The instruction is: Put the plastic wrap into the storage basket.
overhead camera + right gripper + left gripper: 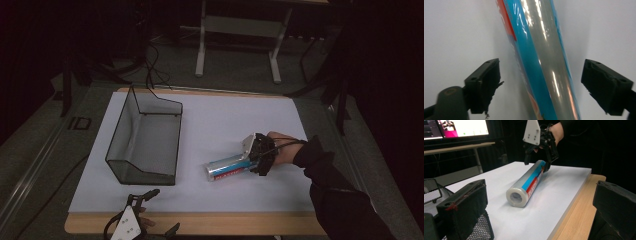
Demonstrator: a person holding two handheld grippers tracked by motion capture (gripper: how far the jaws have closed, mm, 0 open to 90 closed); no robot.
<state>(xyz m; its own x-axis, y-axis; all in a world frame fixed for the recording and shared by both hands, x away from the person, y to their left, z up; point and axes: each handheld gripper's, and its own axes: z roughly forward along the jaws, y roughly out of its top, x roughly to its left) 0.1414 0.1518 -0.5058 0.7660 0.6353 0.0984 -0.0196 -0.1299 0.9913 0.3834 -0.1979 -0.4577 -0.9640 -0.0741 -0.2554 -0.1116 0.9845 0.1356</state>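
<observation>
A roll of clear wrap (227, 167) with a blue and red label lies on its side on the white table mat (215, 125), right of centre. My right gripper (256, 156) stands open over the roll's right end, one jaw on each side of the roll (541, 62) with gaps to both. In the left gripper view the roll (527, 183) points its open core at the camera, and the right gripper (537, 163) straddles its far end. My left gripper (150, 210) is open at the table's front edge, holding nothing.
A black wire mesh basket (145, 137) stands on the left half of the mat, its corner (439, 195) close beside my left gripper. The wooden table edge (200, 224) runs along the front. A monitor (456, 128) and table legs (200, 45) stand beyond.
</observation>
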